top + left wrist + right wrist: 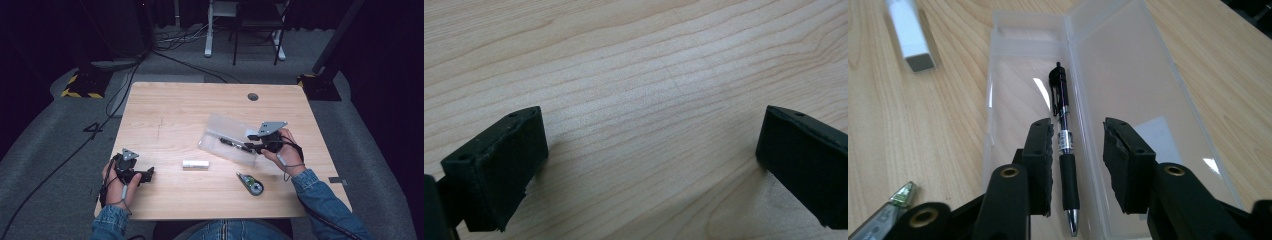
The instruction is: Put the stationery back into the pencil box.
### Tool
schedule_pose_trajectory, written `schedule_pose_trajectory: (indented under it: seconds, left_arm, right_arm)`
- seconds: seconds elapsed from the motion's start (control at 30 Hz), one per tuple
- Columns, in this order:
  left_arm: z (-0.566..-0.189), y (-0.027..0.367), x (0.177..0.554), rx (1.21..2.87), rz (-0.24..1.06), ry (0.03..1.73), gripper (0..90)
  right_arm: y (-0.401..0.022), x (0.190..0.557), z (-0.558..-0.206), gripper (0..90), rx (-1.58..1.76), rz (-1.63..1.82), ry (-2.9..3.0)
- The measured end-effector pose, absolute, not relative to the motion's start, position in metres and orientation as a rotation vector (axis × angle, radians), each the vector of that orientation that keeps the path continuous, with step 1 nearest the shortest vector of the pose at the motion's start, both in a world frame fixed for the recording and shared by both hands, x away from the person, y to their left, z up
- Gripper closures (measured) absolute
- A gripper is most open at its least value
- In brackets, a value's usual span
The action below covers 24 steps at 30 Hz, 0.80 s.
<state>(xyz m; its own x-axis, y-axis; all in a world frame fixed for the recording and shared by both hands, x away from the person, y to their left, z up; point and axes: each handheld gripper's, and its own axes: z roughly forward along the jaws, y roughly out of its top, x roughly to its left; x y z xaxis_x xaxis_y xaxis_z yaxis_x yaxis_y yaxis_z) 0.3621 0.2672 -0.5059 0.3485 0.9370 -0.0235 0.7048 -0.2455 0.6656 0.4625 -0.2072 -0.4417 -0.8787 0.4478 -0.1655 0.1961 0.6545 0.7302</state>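
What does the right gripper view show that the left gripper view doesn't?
Right gripper view alone: a clear case lying open with a black pen inside, the pen lying between the right gripper's parted jaws without being pressed; a white stick and a green-tipped tool on the wood. Left gripper view alone: the left gripper, jaws wide apart over bare wood. Both: the wooden table.

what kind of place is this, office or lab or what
Probably a recording lab or studio, not an office: a lone wooden table ringed by dark curtains, cables trailing over grey carpet, and stand bases with hazard-striped tape at the corners.
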Motion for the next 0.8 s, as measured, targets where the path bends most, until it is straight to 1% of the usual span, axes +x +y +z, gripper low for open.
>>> schedule_pose_trajectory:
  seconds: [0.43,0.8]
  left_arm:
    - [-0.506,0.267,0.362,2.032,0.516,1.426,0.4]
    - [-0.506,0.267,0.363,2.032,0.514,1.425,0.1]
  right_arm:
    - [-0.218,0.438,-0.418,56.9,0.538,1.186,2.503]
    - [-0.222,0.418,-0.41,51.3,0.548,1.251,2.508]
